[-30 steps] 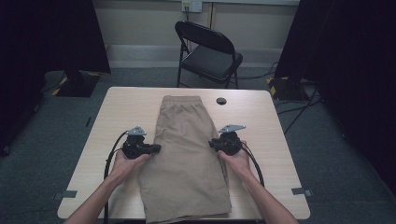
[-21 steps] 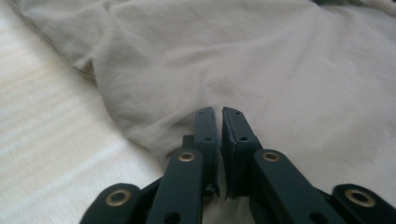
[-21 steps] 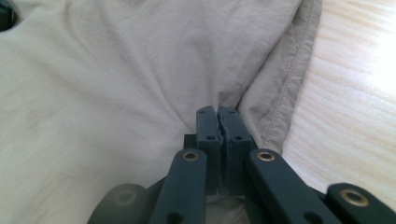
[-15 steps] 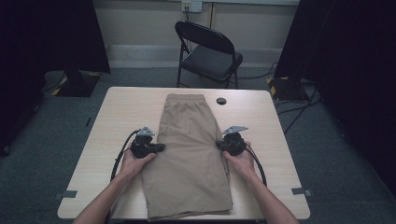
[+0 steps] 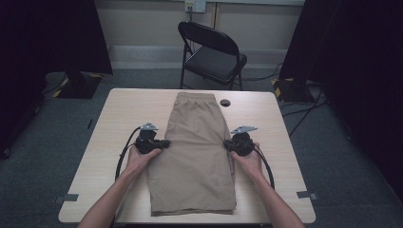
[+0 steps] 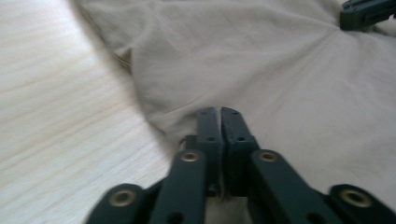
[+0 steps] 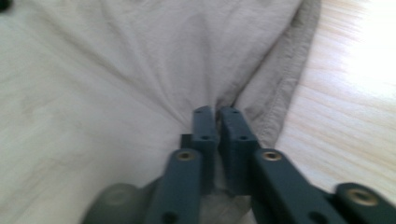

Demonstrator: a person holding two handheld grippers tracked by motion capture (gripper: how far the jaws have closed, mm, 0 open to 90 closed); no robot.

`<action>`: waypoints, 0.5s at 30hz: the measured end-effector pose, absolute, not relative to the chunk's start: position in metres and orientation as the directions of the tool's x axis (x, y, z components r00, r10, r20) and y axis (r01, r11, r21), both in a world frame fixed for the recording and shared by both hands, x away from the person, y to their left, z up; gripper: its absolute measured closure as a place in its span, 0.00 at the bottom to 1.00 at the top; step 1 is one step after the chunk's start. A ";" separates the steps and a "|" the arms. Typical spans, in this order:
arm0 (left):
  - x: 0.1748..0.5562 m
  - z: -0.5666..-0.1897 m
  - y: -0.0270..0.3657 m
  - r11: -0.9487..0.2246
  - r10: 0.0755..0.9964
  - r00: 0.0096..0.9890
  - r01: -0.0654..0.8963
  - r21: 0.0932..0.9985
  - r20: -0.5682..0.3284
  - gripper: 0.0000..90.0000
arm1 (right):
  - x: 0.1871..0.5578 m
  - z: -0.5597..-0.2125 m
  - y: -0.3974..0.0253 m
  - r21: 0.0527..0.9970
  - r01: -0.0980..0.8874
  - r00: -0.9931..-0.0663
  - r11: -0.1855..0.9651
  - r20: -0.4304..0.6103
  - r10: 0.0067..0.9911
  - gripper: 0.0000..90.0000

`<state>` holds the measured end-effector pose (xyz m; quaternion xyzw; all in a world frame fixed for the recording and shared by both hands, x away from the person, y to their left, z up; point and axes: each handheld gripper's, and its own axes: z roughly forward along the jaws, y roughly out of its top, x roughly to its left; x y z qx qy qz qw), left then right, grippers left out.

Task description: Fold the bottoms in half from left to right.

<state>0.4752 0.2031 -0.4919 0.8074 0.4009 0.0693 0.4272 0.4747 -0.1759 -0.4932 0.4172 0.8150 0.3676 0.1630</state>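
left gripper (image 6: 219, 112) and right gripper (image 7: 218, 111) both clamped on opposite side edges of the shorts (image 5: 195, 152) at mid-length — long axis running away, waistband far.

Recording studio: black curtains (image 5: 52, 38), folding chair (image 5: 214, 52), floor cables (image 5: 304, 111).

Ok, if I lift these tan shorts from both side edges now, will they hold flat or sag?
Probably sag: the shorts are thin cloth that already puckers where the left gripper and right gripper pinch them. They look light. The folded layers may slide apart.
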 end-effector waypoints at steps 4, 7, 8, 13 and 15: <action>0.467 -0.481 0.219 -0.287 0.721 0.655 0.581 0.761 -0.228 0.89 | 0.469 -0.484 -0.177 0.747 0.548 -0.591 0.377 0.027 0.806 0.68; 0.457 -0.472 0.228 -0.277 0.715 0.660 0.572 0.772 -0.232 0.88 | 0.458 -0.471 -0.176 0.768 0.532 -0.596 0.357 0.040 0.802 0.59; 0.452 -0.469 0.229 -0.280 0.711 0.666 0.564 0.777 -0.227 0.88 | 0.452 -0.467 -0.175 0.775 0.527 -0.608 0.348 0.058 0.792 0.59; 0.429 -0.463 0.226 -0.325 0.675 0.708 0.537 0.778 -0.207 0.87 | 0.418 -0.454 -0.172 0.802 0.476 -0.695 0.360 0.092 0.713 0.62; 0.422 -0.464 0.222 -0.348 0.654 0.728 0.532 0.772 -0.207 0.86 | 0.406 -0.450 -0.172 0.812 0.458 -0.723 0.363 0.103 0.683 0.66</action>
